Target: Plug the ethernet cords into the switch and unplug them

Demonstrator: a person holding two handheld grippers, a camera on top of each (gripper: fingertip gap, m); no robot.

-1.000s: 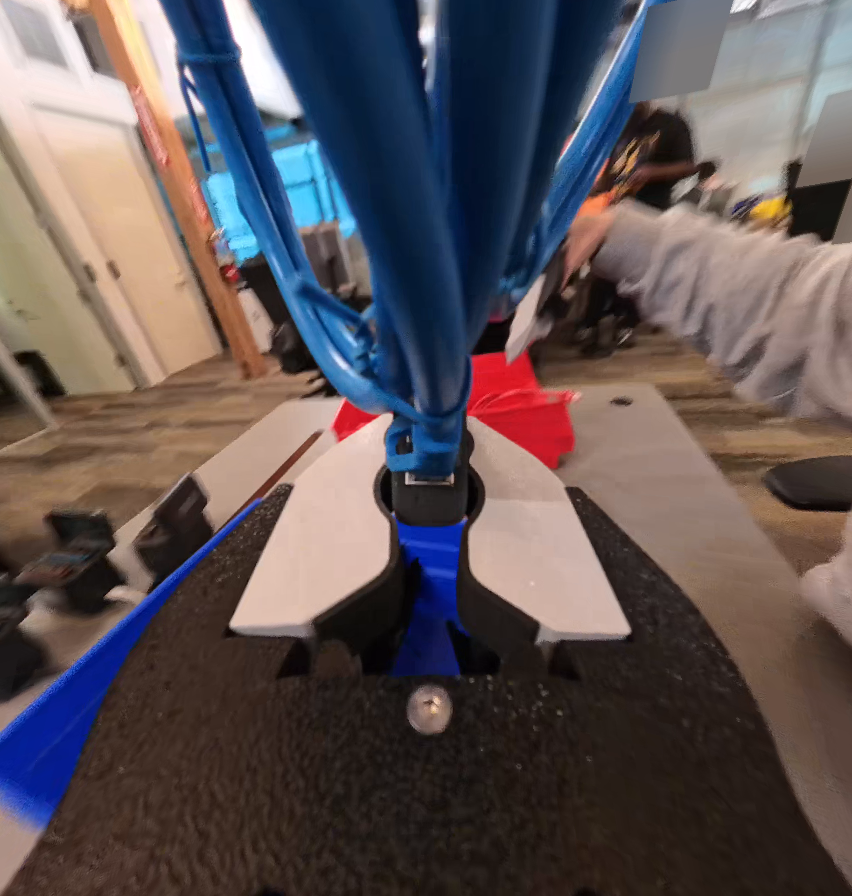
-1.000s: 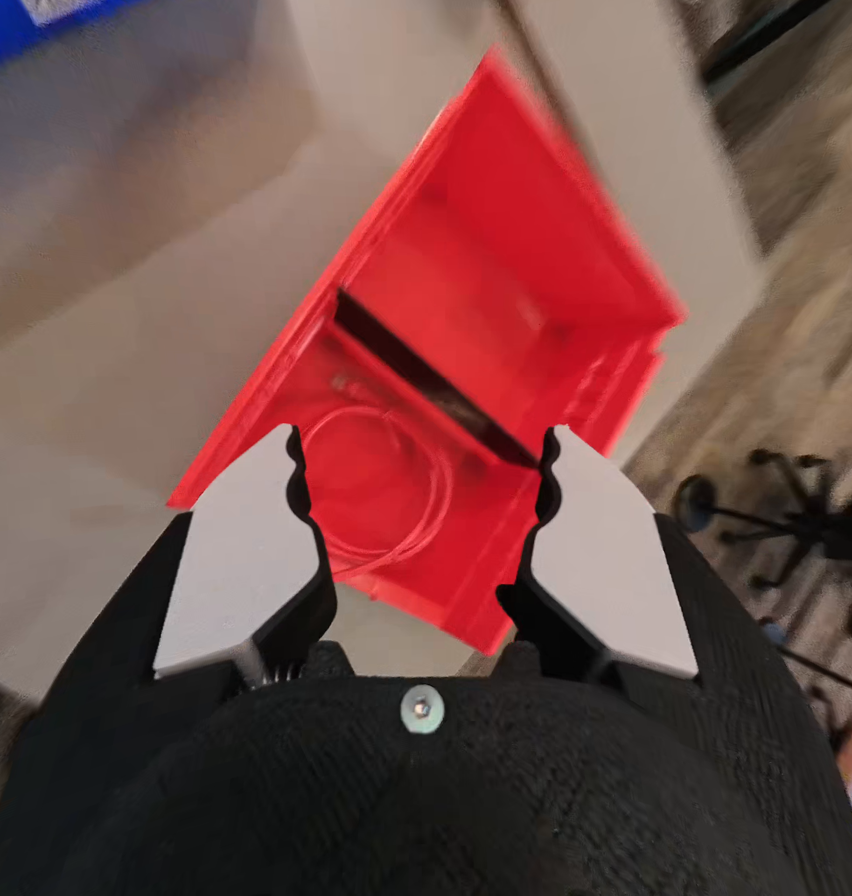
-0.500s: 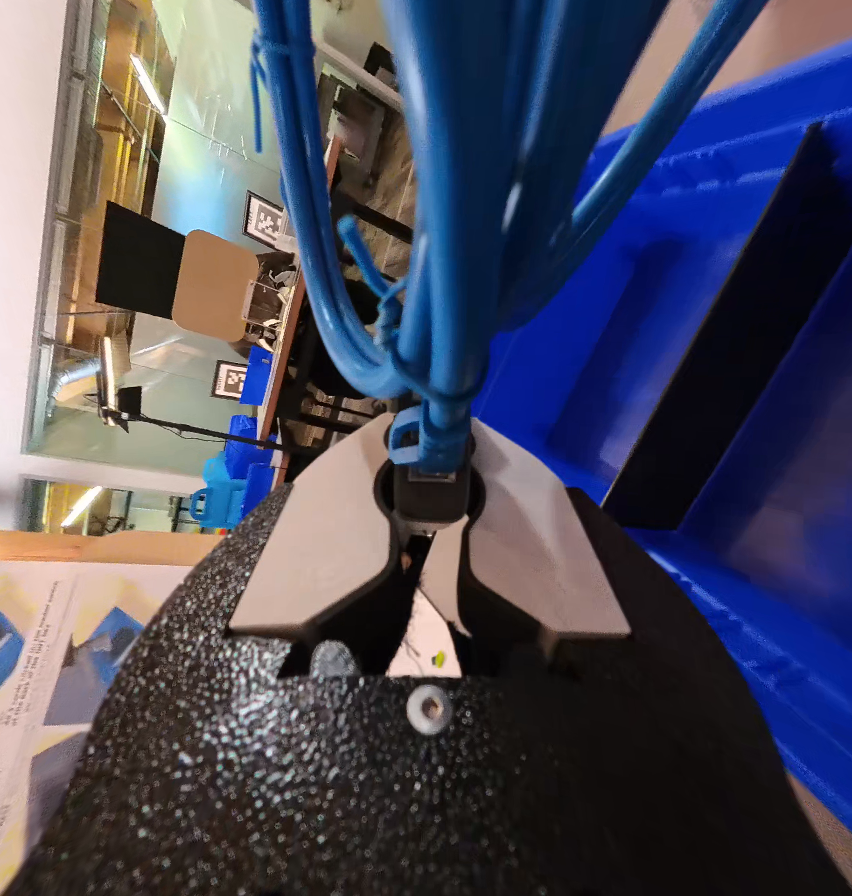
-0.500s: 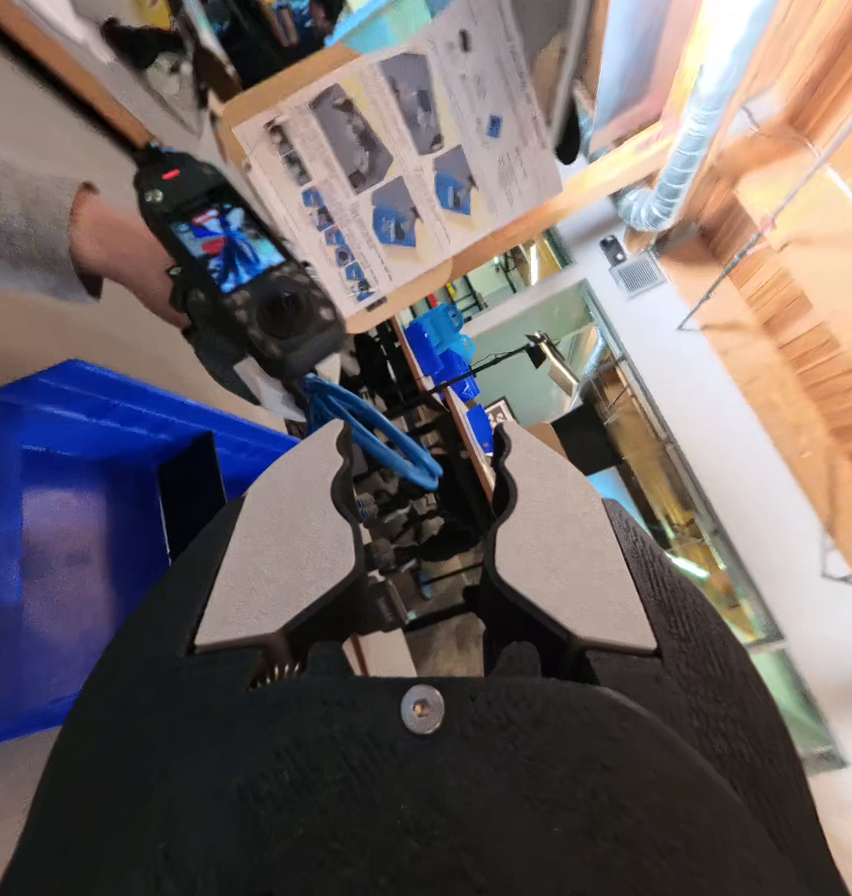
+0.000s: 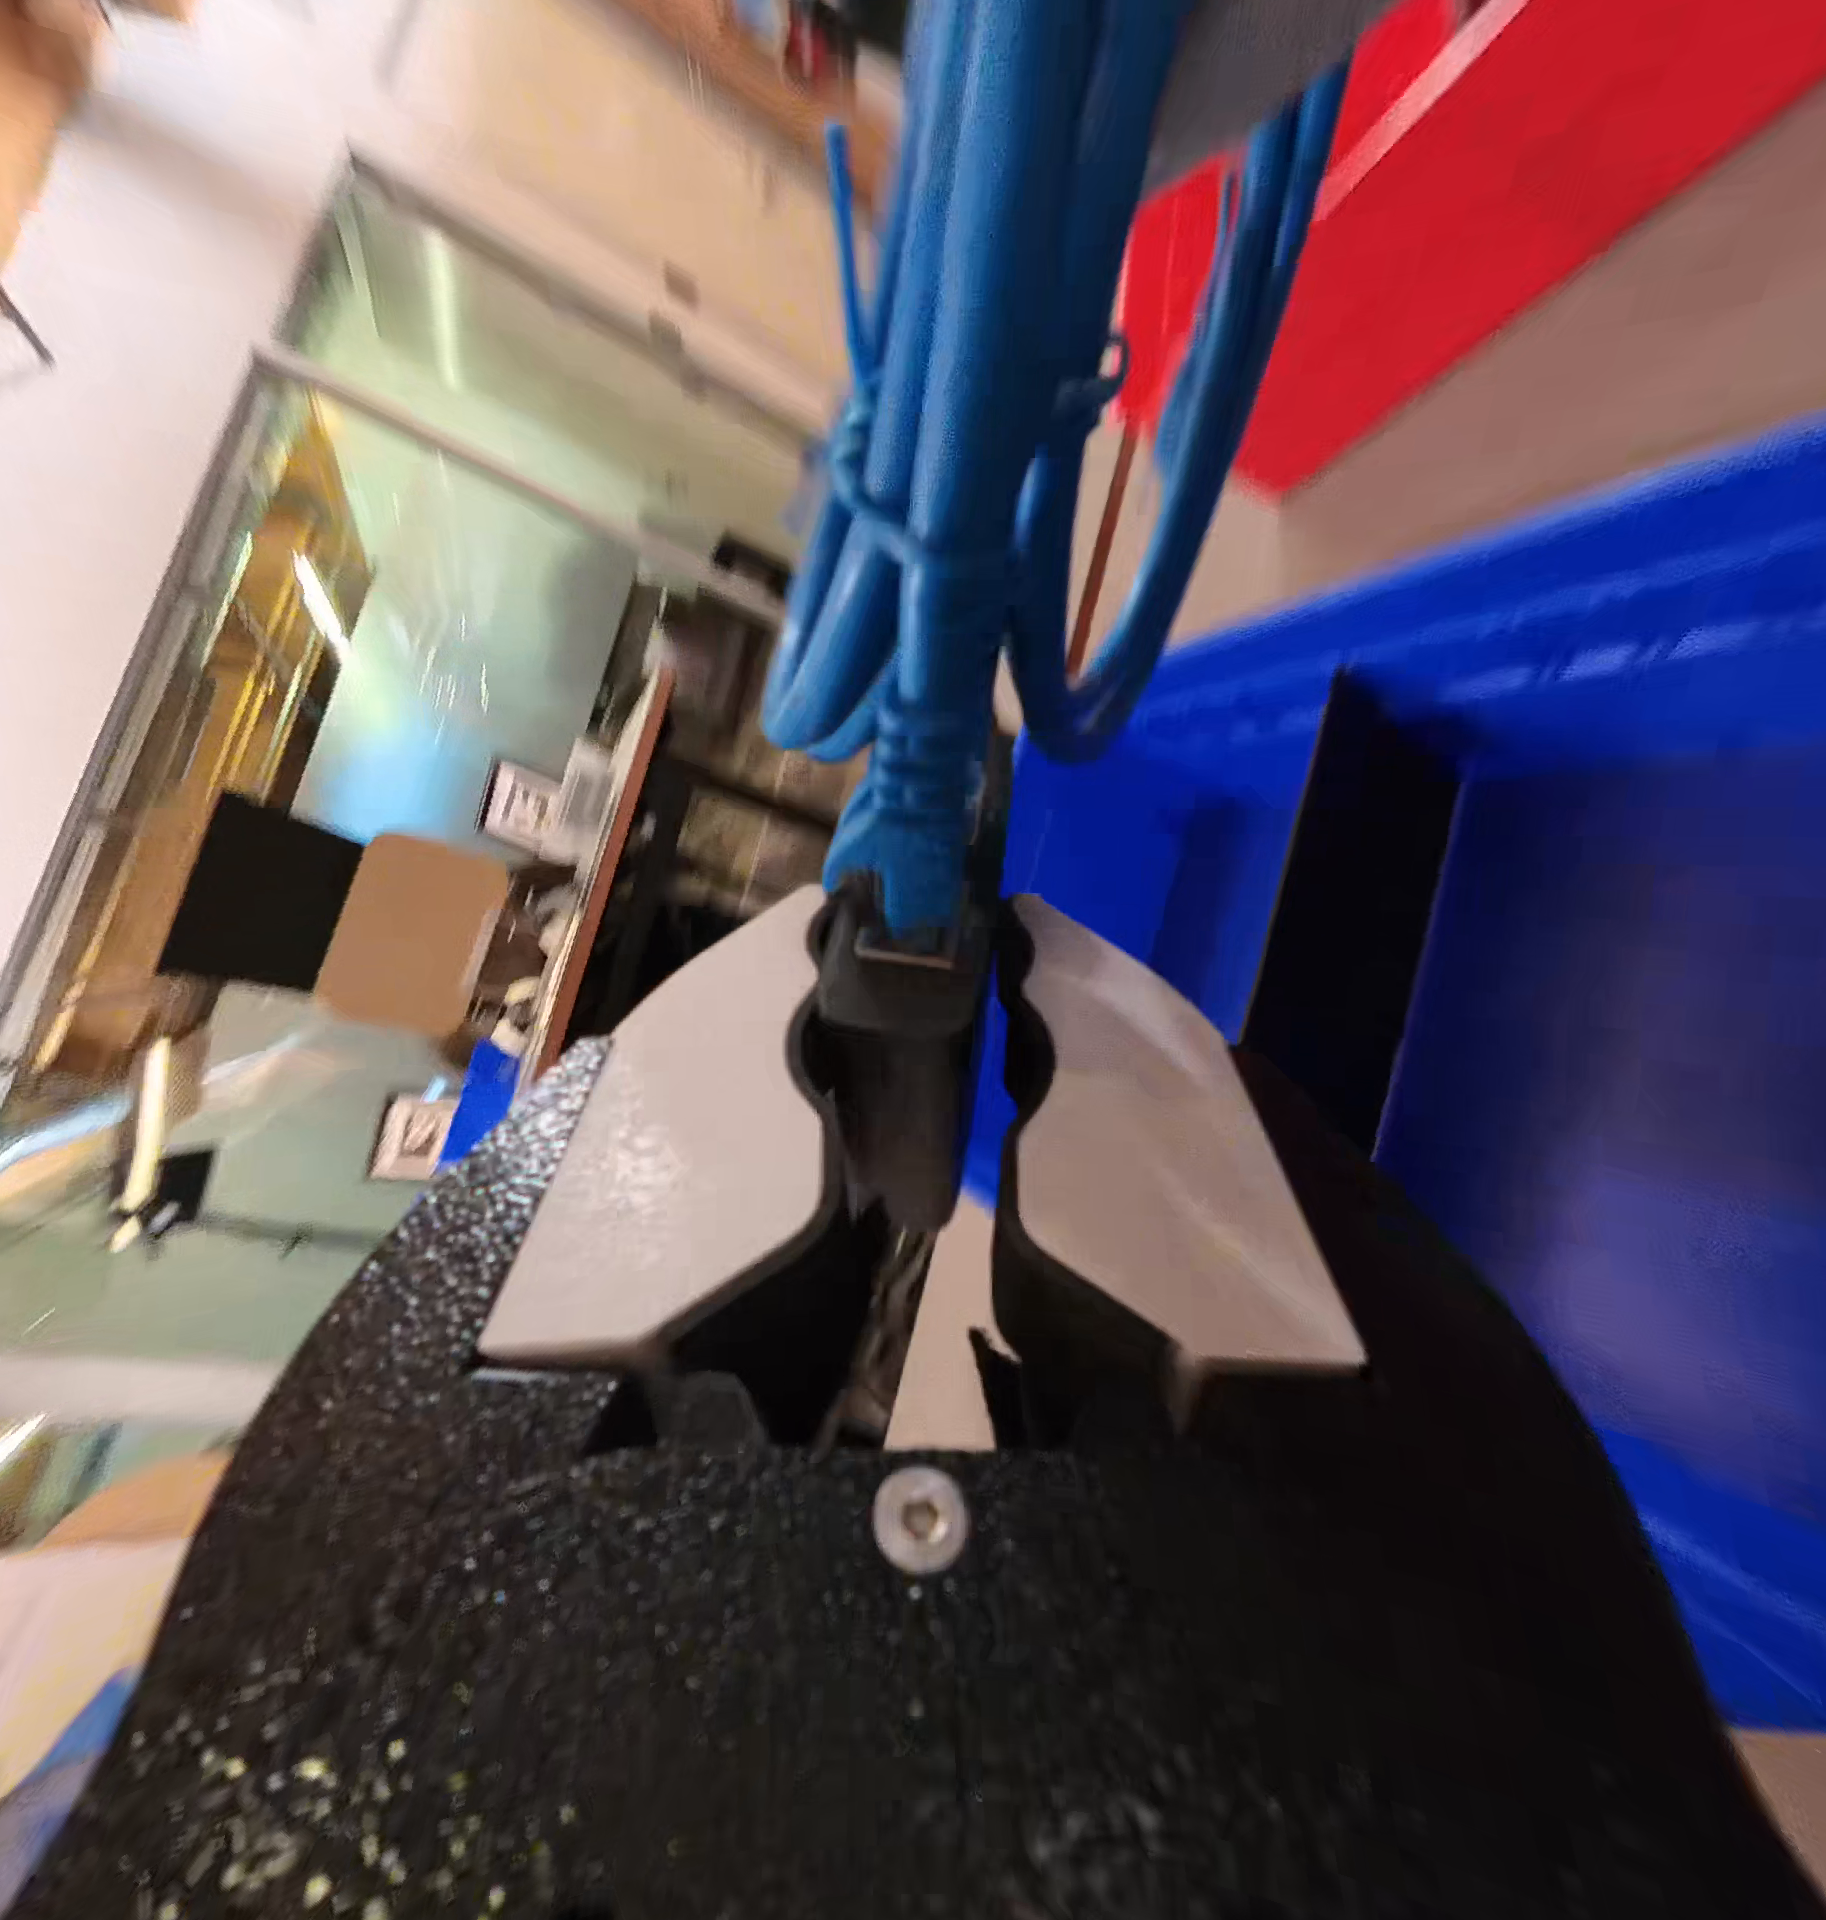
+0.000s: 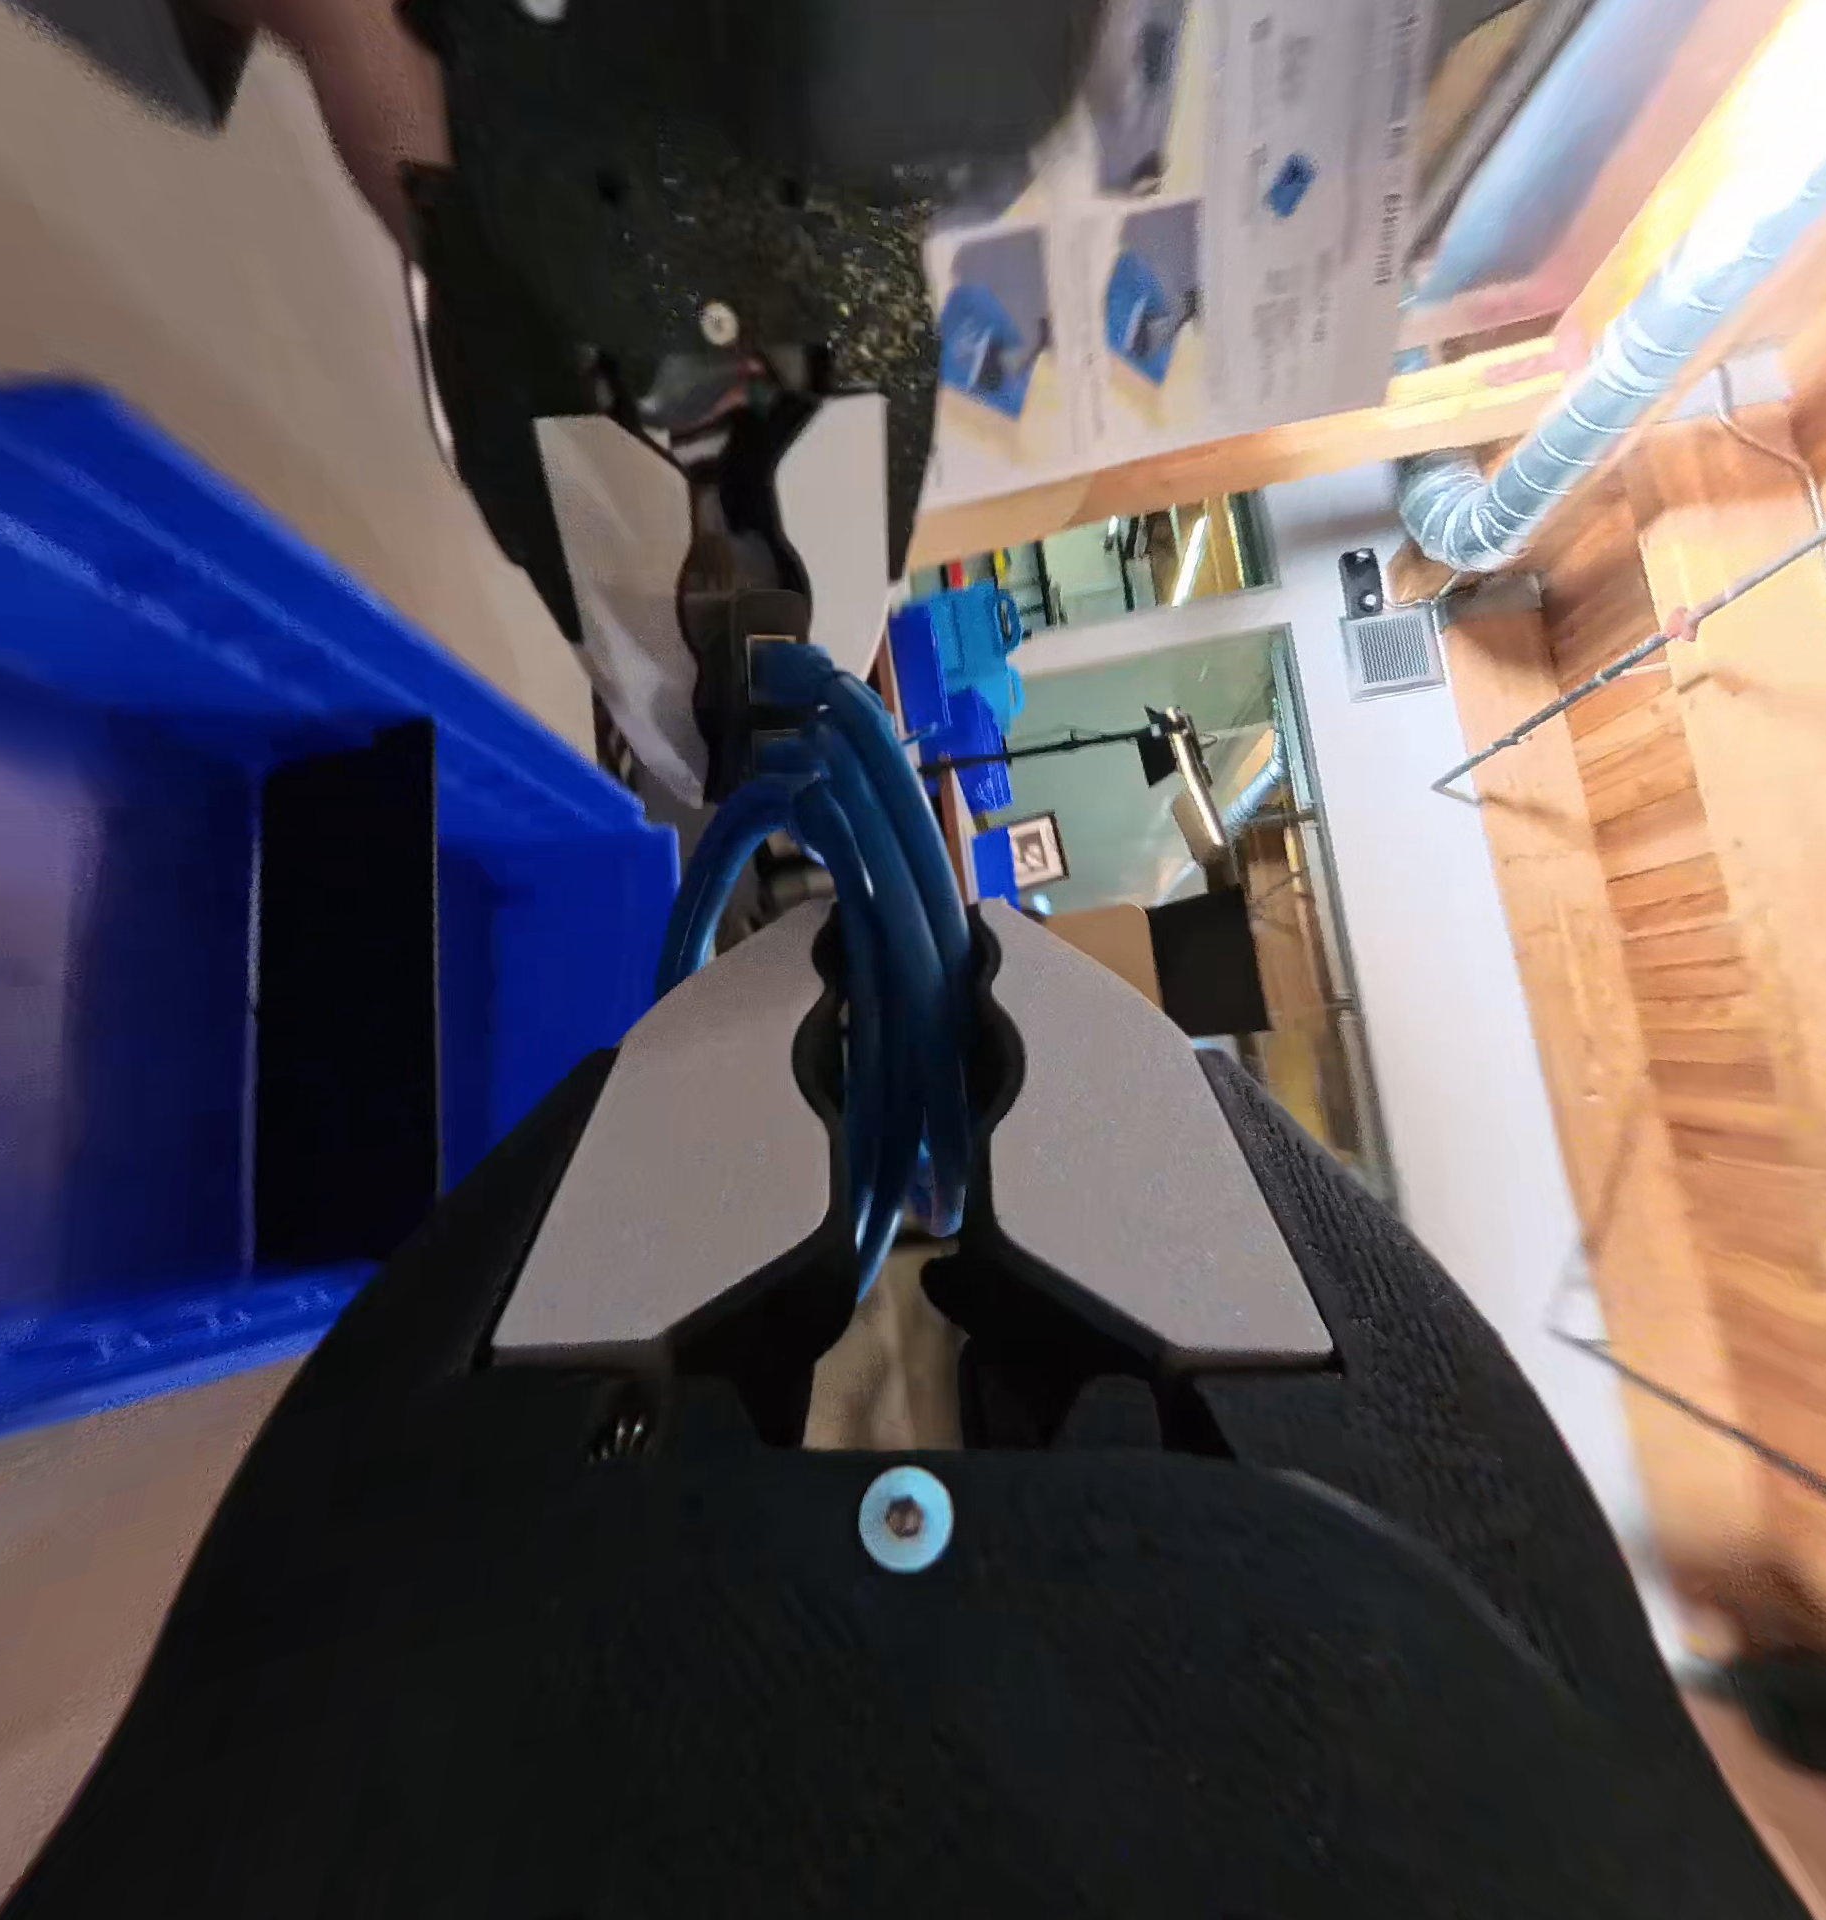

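My left gripper (image 5: 909, 914) is shut on a black coupler (image 5: 888, 997) with a blue cable (image 5: 930, 416) plugged into it. The coiled, tied cable stretches away from the tips. In the right wrist view my right gripper (image 6: 904, 925) is shut on the loops of the blue cable (image 6: 888, 831). The left gripper (image 6: 758, 675) faces it from just beyond, holding the coupler (image 6: 753, 623). Both grippers are in the air beside a blue bin (image 6: 161, 623) with a black divider (image 6: 348, 987). The blue bin (image 5: 1511, 623) also shows in the left wrist view.
A red bin (image 5: 1460, 208) stands on the beige table (image 5: 1615, 343) beyond the blue one. Printed sheets (image 6: 1200, 208) hang on a wooden board, with a silver duct (image 6: 1563, 416) and a wooden wall to the right. Small blue bins (image 6: 971, 665) sit far off.
My right gripper swung away from the red bin, came up to the cable coil and closed on it. My left gripper kept hold of the coupler while it turned beside the blue bin.
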